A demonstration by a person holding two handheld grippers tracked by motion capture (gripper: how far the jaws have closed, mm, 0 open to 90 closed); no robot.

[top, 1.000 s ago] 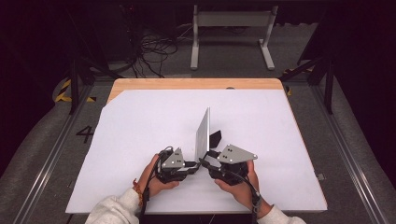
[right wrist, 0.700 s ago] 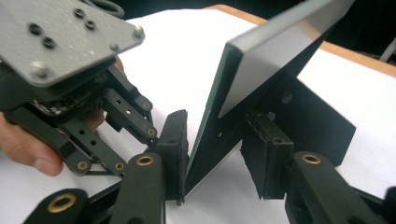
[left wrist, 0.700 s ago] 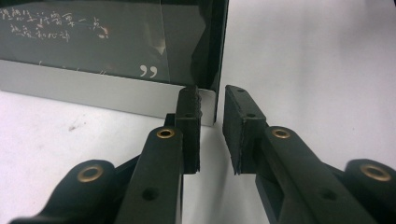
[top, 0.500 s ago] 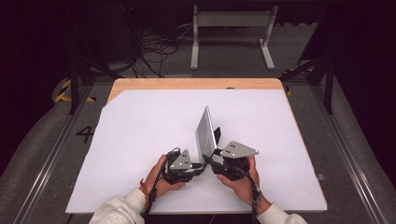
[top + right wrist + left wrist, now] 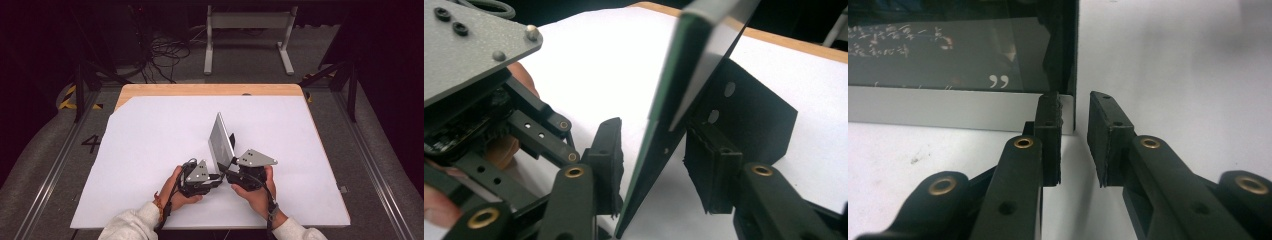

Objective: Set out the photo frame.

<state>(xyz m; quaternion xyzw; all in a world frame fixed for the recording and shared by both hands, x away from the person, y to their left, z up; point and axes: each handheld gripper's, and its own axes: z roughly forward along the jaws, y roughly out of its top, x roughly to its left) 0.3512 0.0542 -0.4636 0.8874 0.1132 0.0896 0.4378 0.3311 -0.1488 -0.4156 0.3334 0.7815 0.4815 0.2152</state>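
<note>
Nearest, the person's two hands hold the grippers low on the white desk [image 5: 150, 130]. The left gripper [image 5: 1074, 135] has its fingers released, one just beside the corner of the picture frame [image 5: 220, 142]. The right gripper [image 5: 651, 160] straddles the frame's bottom edge, fingers just opening, pads not pressing. The frame stands tilted on its black stand [image 5: 751, 112], mid-desk.

The high view looks forward and down over the bench [image 5: 150, 130] from its near edge. Both gripper views sit low and close, sharing the upright panel [image 5: 220, 141].
</note>
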